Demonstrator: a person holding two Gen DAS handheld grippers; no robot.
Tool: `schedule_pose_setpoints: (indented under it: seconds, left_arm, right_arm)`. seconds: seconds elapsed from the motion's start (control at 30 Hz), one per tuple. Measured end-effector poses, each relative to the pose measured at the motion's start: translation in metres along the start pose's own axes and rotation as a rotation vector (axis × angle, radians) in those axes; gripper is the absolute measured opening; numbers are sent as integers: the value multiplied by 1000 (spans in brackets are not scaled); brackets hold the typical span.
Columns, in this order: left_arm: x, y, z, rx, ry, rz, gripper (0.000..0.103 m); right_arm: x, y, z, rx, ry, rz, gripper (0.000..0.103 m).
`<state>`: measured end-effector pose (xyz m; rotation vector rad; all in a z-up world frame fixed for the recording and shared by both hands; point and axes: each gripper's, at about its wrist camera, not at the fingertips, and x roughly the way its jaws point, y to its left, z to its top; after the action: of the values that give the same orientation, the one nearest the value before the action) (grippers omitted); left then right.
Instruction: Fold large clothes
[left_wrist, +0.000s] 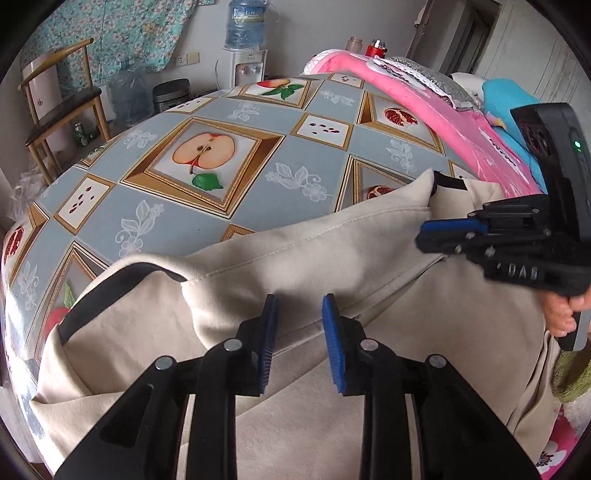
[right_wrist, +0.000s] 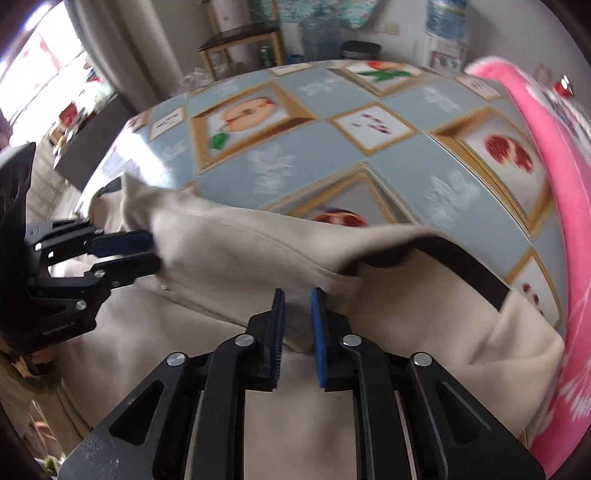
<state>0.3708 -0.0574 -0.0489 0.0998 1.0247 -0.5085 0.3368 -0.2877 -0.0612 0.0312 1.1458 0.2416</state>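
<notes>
Raised letters "DAS" show on the black body of the right gripper (left_wrist: 428, 230) in the left wrist view; small pale lettering on the left gripper (right_wrist: 155, 249) in the right wrist view reads roughly "GenRobot", though not sharply. The label on the water bottle (left_wrist: 245, 24) is too small to read.

The beige garment (left_wrist: 332, 266), soft matte cloth with stitched seams and black trim at its openings, lies bunched on the table directly under and ahead of both tongs. Beyond it spreads the glossy tablecloth (left_wrist: 229, 192), grey-blue squares with gold-framed apples and pomegranates. A pink blanket (left_wrist: 417, 96) lies to the right of the right tongs. A wooden chair (left_wrist: 62, 96) and a water dispenser (left_wrist: 245, 66) stand far ahead past the table edge.

The left gripper's blue ribbed pads (left_wrist: 267, 339) stand a little apart above a fold, seemingly not pinching it. The right gripper's pads (right_wrist: 317, 339) are nearly together, closed on a ridge of the beige garment. A hand (left_wrist: 565, 314) holds the right gripper's handle.
</notes>
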Motion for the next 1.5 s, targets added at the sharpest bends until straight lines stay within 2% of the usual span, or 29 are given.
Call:
schedule_pose_setpoints:
  seconds: [0.07, 0.13, 0.17, 0.23, 0.27, 0.3, 0.4, 0.47, 0.5, 0.53, 0.57, 0.6, 0.63, 0.73, 0.77, 0.87, 0.9, 1.0, 1.07, 1.17, 1.27, 1.37, 1.43, 1.5]
  left_arm:
    - [1, -2, 0, -5, -12, 11, 26]
    - [3, -2, 1, -10, -17, 17, 26]
    - [2, -2, 1, -13, -17, 15, 26]
    - [2, 1, 0, -19, -17, 5, 26]
    - [1, 2, 0, -22, -16, 0, 26]
    - [1, 2, 0, -21, -17, 0, 26]
    - [1, 0, -1, -12, -21, 7, 26]
    - [0, 0, -2, -9, -24, 10, 26]
    - [0, -1, -2, -9, -26, 9, 26]
    - [0, 0, -2, -10, -28, 7, 26]
    - [0, 0, -3, -13, -31, 4, 26]
    - [0, 0, -3, -13, -33, 2, 26]
    - [0, 0, -3, -11, -35, 2, 26]
    - [-1, -1, -4, -1, -35, 5, 26]
    - [-1, -1, -4, 1, -35, 4, 26]
    - [-2, -1, -4, 1, -38, -3, 26]
    - [-2, 0, -5, 0, -39, -6, 26]
    - [-1, 0, -5, 0, -44, -10, 26]
    - [-2, 1, -6, 0, -47, -12, 26]
    - [-2, 1, -6, -3, -49, -16, 26]
    - [-2, 1, -6, -2, -48, -14, 26]
    - [-3, 0, -7, 9, -45, -9, 26]
    - [-5, 0, -7, 19, -40, -6, 26]
    - [-14, 1, -6, 35, -60, 3, 26]
  right_arm:
    - [1, -12, 0, 74, 0, 46, 6]
    - [1, -15, 1, 110, 4, 55, 7]
    - [-2, -16, 2, 140, 0, 76, 10]
    - [-10, -24, 2, 208, -22, 140, 28]
    - [-14, -30, 2, 245, -37, 163, 32]
    - [-19, -37, 0, 285, -52, 178, 36]
    - [-20, -48, -3, 329, -48, 193, 36]
    - [-9, -44, -4, 308, -3, 203, 36]
    - [-5, -41, -4, 291, 19, 203, 32]
    - [0, -36, -5, 268, 38, 197, 24]
    - [2, -32, -5, 238, 35, 174, 20]
    - [1, -27, -4, 209, 24, 142, 11]
    - [0, -24, -1, 189, 12, 114, 8]
    - [-2, -17, 5, 110, -44, -53, 5]
    - [2, -16, 4, 90, -34, -87, 5]
    - [-1, -18, -1, 84, -5, -91, 5]
    - [-5, -19, -3, 95, 6, -109, 10]
    - [-34, -13, -8, 88, -64, -145, 11]
    - [-48, -4, -5, 77, -117, -110, 16]
    - [-48, 19, 4, 41, -152, 29, 22]
    - [-24, 38, 14, 10, -128, 52, 22]
    - [11, 38, 17, 24, -72, 44, 22]
    - [12, 38, 16, 24, -94, 60, 22]
    - [10, 32, 19, 64, -71, 84, 22]
